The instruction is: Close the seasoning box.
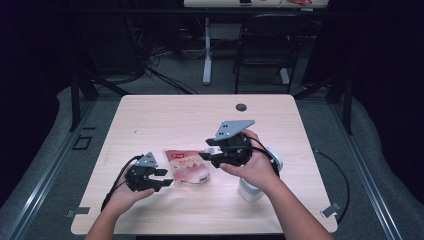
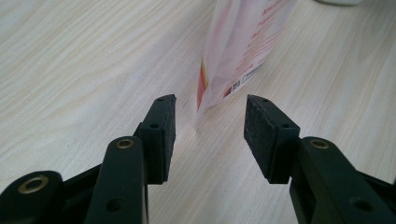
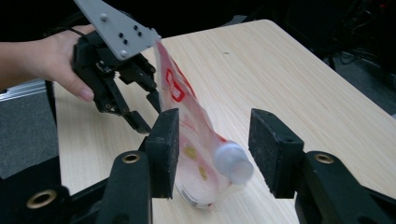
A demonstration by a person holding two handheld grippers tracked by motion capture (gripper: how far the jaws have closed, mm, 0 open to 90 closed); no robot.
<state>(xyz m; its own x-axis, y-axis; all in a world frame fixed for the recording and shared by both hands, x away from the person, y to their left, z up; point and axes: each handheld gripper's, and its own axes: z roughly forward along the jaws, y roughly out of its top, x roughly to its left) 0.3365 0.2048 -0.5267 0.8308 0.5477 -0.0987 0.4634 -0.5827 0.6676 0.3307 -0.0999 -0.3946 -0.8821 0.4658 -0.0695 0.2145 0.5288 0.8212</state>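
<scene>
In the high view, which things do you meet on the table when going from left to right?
left gripper → pink spouted pouch → right gripper → white object, partly hidden under the right hand.

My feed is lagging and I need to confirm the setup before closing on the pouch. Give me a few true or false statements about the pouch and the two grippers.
1. The pink and white plastic spouted pouch lies on the light wooden table between the two grippers. True.
2. The left gripper is clamped on the pouch's corner. False: its jaws stand open, the corner just ahead of them and untouched.
3. The pouch's white cap points toward the right gripper. True.
4. The right gripper is shut on the cap. False: its jaws are open with the cap between them, clear of both pads.
5. A white cylindrical object stands on the table beneath the right hand. True.
</scene>
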